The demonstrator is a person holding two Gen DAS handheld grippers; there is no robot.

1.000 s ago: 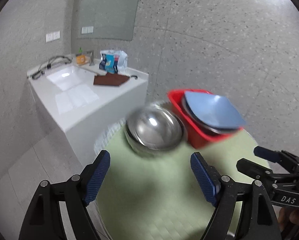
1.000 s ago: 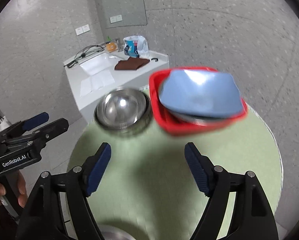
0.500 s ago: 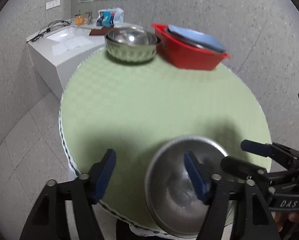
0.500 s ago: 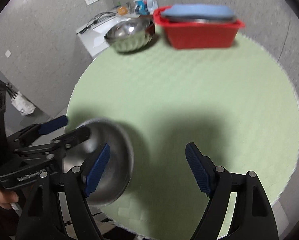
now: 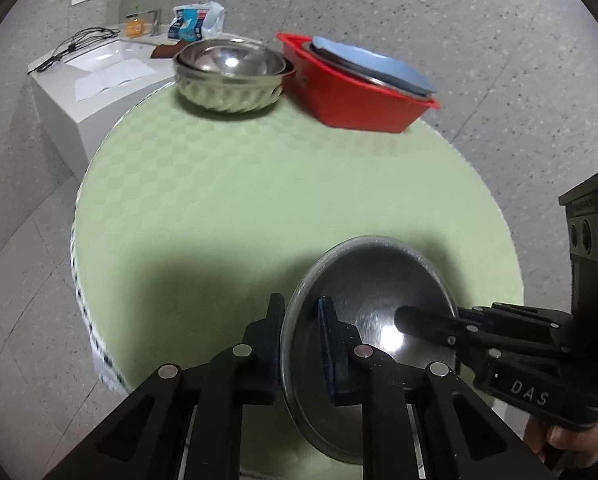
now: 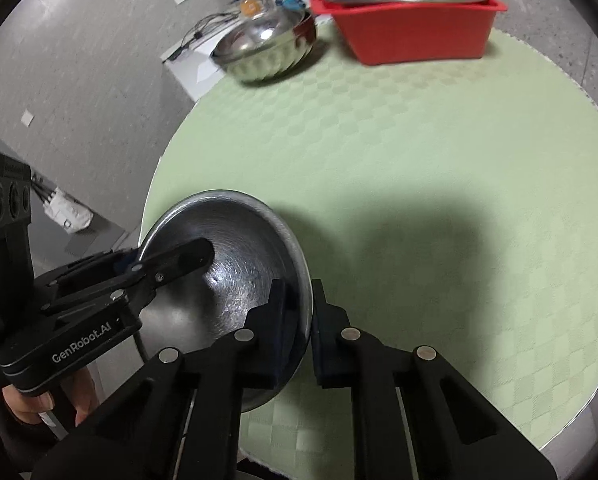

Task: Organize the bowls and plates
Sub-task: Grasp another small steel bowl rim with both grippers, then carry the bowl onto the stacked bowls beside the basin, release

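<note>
Both jaws, wide apart a second ago, now clamped on steel plate point(image 5: 373, 312) rim at lower frame — left gripper point(image 5: 299, 344) one edge, right gripper point(image 6: 305, 320) opposite. Grasp made; lift toward red basin point(image 5: 351, 92), upper right, likely follows.

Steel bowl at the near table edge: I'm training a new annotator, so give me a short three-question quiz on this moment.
1. True or false: the left hand-held gripper and the right hand-held gripper clamp opposite sides of the near steel bowl's rim.
2. What lies on top in the red tub? A) blue plate B) sponge C) cup
3. Fill in: left of the tub sit stacked ____ bowls on the green table.

Key: 1 true; 2 A, the blue plate; 3 steel.
</note>
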